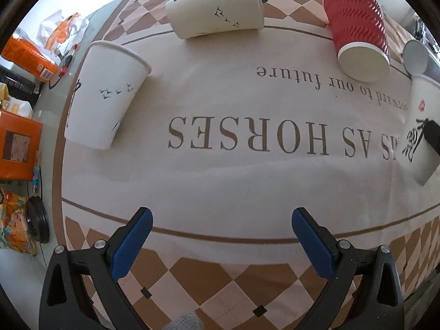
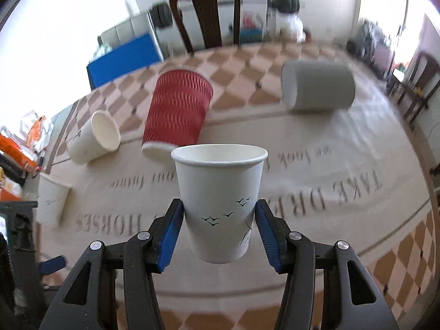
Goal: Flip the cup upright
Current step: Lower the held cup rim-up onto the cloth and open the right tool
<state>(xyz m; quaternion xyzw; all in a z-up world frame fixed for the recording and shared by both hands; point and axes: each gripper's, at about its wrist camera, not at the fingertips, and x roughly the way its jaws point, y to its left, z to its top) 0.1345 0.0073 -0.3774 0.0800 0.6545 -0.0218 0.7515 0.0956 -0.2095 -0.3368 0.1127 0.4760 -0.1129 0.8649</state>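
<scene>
My right gripper [image 2: 220, 217] is shut on a white paper cup [image 2: 220, 192] with small black birds, held upright, mouth up, above the tablecloth; it also shows at the right edge of the left wrist view [image 1: 420, 121]. My left gripper [image 1: 221, 220] is open and empty, low over the near part of the cloth. A red ribbed cup [image 1: 357, 35] [image 2: 176, 115] lies on its side. A white cup [image 1: 106, 93] stands at the left. Another white cup [image 1: 217, 8] [image 2: 93, 137] lies on its side at the back.
A grey-white cup [image 2: 316, 85] lies on its side at the far right. The cloth [image 1: 220, 170] is cream with brown lettering and a checkered border. Orange boxes and bags [image 1: 19, 143] crowd the left beyond the table. A dark chair [image 2: 206, 16] stands behind the table.
</scene>
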